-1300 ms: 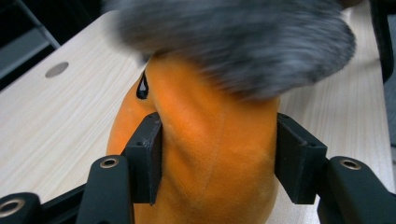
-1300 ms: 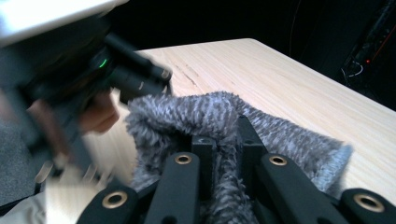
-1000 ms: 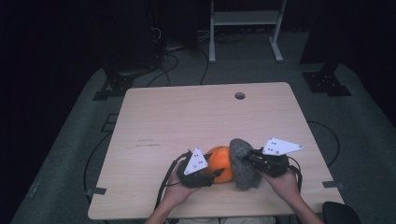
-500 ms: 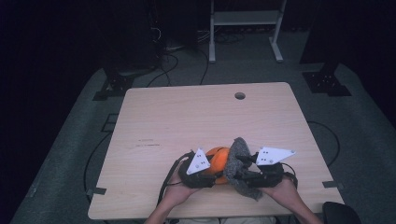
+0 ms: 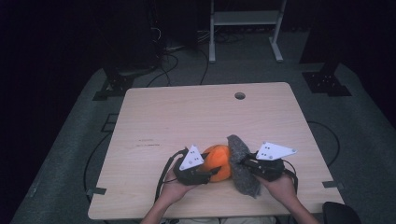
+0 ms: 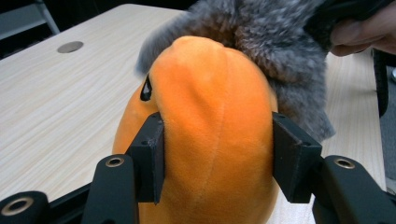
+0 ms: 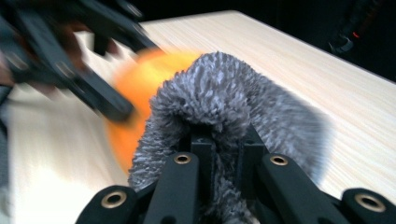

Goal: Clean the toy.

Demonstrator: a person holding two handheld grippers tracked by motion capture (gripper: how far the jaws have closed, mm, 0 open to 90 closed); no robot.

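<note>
An orange plush toy (image 5: 218, 161) rests on the wooden table (image 5: 187, 116) near its front edge. My left gripper (image 5: 211, 171) is shut on it, the pads (image 6: 149, 158) pressing into both sides of the plush (image 6: 215, 121); its jaws have just closed a little further. A grey furry cloth (image 5: 243, 168) drapes over the plush's right side. My right gripper (image 5: 246, 164) is shut on this fur (image 7: 233, 98); its jaws have just been closing with the fur between them, at the right gripper (image 7: 228, 147).
A round cable hole (image 5: 239, 95) lies at the table's far side. The table's near edge is close under both hands. A white metal frame (image 5: 243, 18) and cables lie on the floor beyond the table.
The right gripper shifted slightly toward the near edge and the plush, and the grey cloth now hangs lower at the front. The left gripper and plush stayed put.
</note>
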